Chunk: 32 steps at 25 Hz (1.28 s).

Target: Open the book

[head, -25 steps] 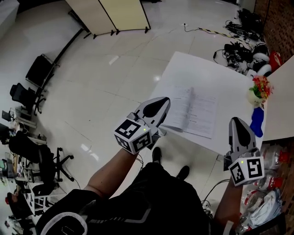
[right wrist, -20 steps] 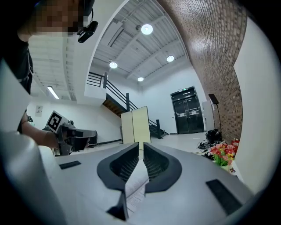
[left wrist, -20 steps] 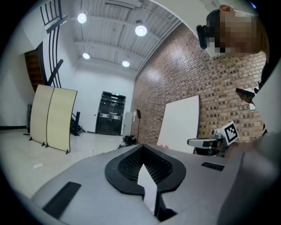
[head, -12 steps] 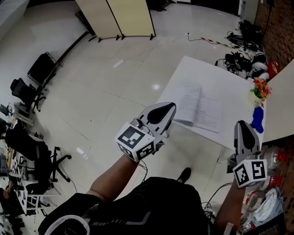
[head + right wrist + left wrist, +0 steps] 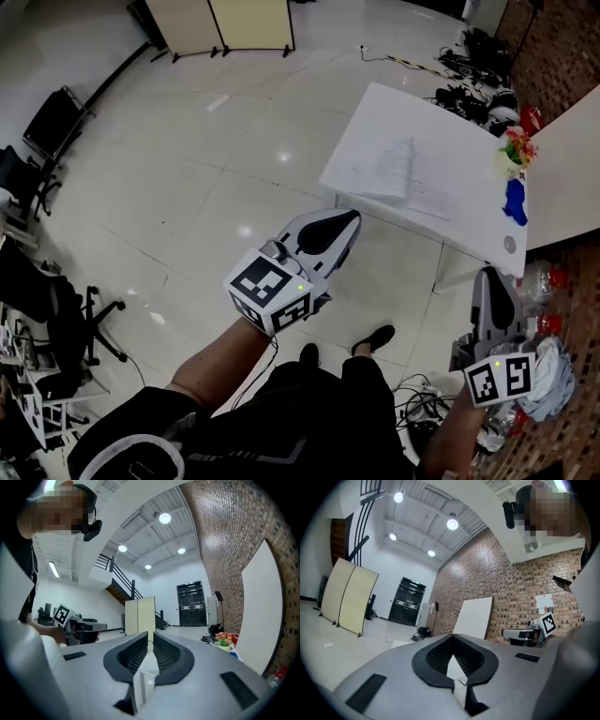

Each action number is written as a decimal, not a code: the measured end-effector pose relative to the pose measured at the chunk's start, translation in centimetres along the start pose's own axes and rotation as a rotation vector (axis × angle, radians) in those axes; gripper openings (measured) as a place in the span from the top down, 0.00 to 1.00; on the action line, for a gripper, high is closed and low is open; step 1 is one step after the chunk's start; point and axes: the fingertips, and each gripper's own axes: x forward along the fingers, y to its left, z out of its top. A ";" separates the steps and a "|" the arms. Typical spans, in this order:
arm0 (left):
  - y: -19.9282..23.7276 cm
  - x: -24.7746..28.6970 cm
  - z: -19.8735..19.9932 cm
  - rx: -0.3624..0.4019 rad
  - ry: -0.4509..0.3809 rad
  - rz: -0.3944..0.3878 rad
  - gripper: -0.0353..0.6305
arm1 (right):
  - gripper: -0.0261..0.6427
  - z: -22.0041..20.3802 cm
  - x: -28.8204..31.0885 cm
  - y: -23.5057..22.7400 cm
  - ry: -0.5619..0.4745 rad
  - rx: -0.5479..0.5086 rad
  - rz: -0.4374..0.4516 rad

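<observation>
Well ahead of the left gripper and right gripper, both with jaws together and empty, the book lies open, white printed pages up.

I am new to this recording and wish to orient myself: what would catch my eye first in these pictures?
Two tools with marker cubes are held out above the floor: the left tool at the middle of the head view, the right tool at its lower right, both shut and empty. Beyond them an open book lies on a white table, with a small pot of flowers near the table's right edge.
</observation>
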 end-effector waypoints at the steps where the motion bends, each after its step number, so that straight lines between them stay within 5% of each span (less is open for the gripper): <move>1: -0.4 -0.8 -0.2 -0.010 0.001 -0.001 0.95 | 0.95 0.1 -1.0 0.6 0.005 -0.007 -0.013; 12: -8.6 -7.5 0.9 0.020 -0.028 0.043 0.95 | 0.95 2.3 -10.9 4.5 -0.038 -0.032 0.034; 20: -21.0 -11.3 -2.2 0.024 0.011 0.098 0.95 | 0.95 1.1 -22.0 4.4 0.039 -0.114 0.119; 23: -24.5 -13.6 -3.8 0.026 0.045 0.127 0.95 | 0.95 0.3 -24.8 4.6 0.023 -0.067 0.170; 32: -28.5 -20.9 -1.3 0.106 0.042 0.158 0.95 | 0.95 2.1 -29.9 9.5 -0.047 -0.020 0.176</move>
